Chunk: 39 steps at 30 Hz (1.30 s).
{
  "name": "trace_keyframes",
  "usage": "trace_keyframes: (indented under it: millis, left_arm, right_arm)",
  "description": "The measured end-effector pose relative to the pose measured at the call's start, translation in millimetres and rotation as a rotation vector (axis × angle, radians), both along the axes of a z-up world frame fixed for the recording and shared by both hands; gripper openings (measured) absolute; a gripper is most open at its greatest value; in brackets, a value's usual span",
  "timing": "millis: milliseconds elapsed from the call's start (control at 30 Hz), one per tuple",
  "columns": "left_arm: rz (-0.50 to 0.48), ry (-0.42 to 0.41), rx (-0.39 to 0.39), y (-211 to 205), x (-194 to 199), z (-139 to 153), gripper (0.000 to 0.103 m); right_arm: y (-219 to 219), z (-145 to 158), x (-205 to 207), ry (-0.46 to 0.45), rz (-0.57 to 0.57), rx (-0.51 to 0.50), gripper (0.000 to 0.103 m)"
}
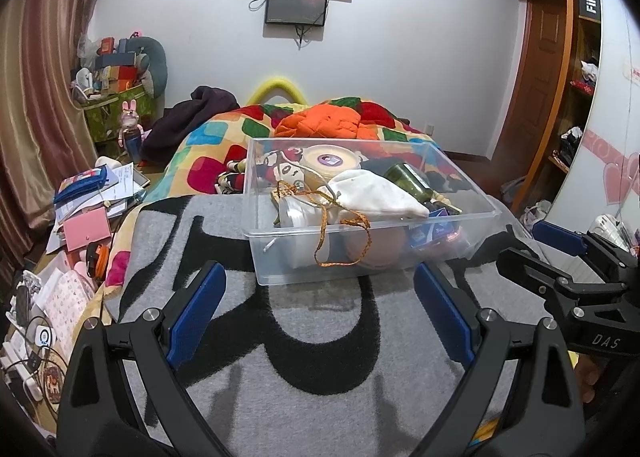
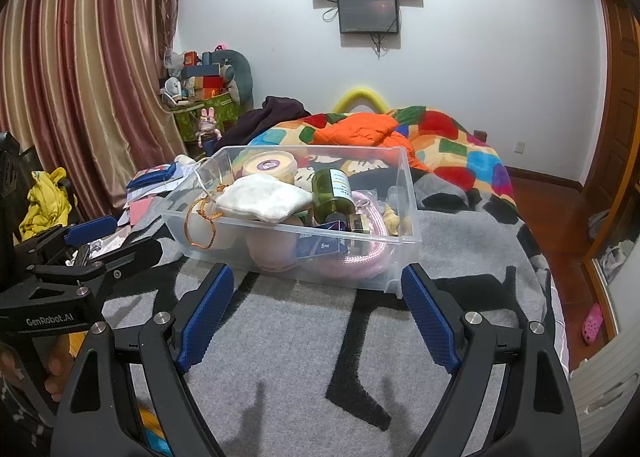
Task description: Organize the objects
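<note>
A clear plastic bin [image 1: 460,217] [image 2: 408,197] sits on a grey and black blanket [image 1: 320,337] [image 2: 304,357] on the bed. It holds a white cloth pouch [image 1: 376,193] [image 2: 266,197] with an orange cord, a green bottle [image 1: 408,179] [image 2: 332,191], a yellow tub [image 1: 330,161] [image 2: 270,167], a pink hose [image 2: 360,253] and small boxes. My left gripper [image 1: 320,297] is open and empty, just short of the bin's near wall. My right gripper [image 2: 318,297] is open and empty, also just short of the bin. Each gripper shows at the edge of the other's view.
A colourful quilt [image 1: 224,145] [image 2: 460,141] and an orange jacket [image 1: 320,121] [image 2: 356,129] lie behind the bin. Papers and a pink case [image 1: 86,233] clutter the left side. A wardrobe [image 1: 560,97] stands at the right.
</note>
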State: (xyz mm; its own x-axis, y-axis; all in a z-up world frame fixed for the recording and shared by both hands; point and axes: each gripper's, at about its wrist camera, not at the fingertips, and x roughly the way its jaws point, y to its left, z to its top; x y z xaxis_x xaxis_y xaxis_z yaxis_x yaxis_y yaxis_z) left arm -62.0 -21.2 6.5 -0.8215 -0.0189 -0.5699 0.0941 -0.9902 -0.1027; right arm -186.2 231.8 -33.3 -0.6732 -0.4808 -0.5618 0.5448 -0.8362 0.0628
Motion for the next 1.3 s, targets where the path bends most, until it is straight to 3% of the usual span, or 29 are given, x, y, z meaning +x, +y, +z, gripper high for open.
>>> trace_keyframes:
  millis: [1300]
  left_arm:
    - [-0.008,-0.02,0.019,3.6,-0.7,-2.4,0.096]
  right_arm:
    - [-2.4,-8.7,-1.7,-0.028,0.006,-0.009,0.084]
